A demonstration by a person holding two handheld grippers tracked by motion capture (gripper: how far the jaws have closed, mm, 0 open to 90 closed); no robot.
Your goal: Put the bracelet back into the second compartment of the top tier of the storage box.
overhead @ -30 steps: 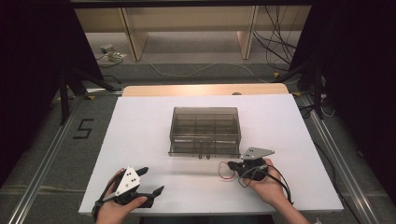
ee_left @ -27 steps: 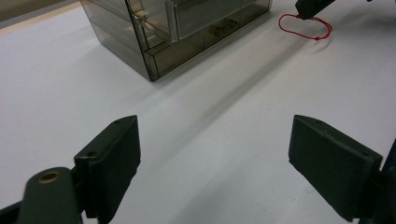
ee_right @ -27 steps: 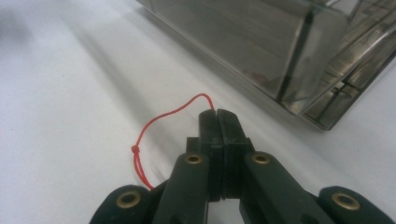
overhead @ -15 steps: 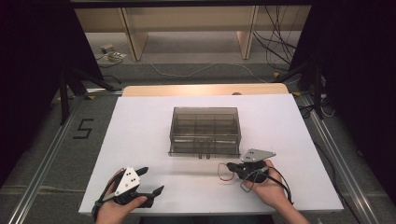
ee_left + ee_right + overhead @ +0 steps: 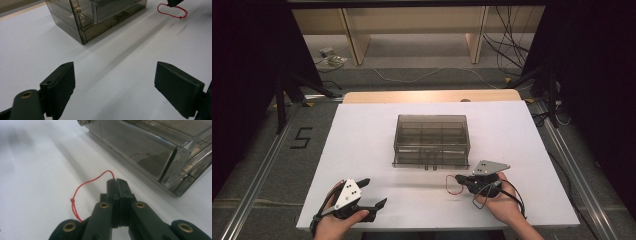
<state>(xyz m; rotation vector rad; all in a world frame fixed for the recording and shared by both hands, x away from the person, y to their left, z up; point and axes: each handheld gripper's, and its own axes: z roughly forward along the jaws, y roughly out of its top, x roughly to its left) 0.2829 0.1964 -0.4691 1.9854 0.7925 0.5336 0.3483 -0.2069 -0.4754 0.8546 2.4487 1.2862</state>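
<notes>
Jaws of the right gripper (image 5: 116, 182) are pressed flat together, and a thin red cord (image 5: 85, 185) is pinched between their tips. These jaws are matte black plastic, blocky and square-ended, hinged on arms fitted with brass-coloured rivets. From the clamped tips the cord is seen to run out in a slack loop; a small knot is tied along it, and its lower stretch passes out of sight beneath the gripper arms. In the high view the red cord (image 5: 453, 184) lies as a loop on the white table (image 5: 362, 150), just ahead of the right gripper (image 5: 460, 178), which is held in the right hand (image 5: 499, 205) under a grey three-cornered plate.

Jaws of the left gripper (image 5: 125, 86) are set wide apart, with nothing but bare table surface between them. Its pads are flat, dark, slab-shaped and faintly textured. In the high view the left gripper (image 5: 373, 192) is held low near the front edge of the table by the left hand (image 5: 334, 225).

Beyond both grippers a smoke-tinted transparent plastic box (image 5: 432, 140) is set at the middle of the table. It is rectangular and hard-edged, and its interior is divided into compartments by clear partitions. The cord lies near its front right corner, apart from it. The table top is smooth, white and matte.
</notes>
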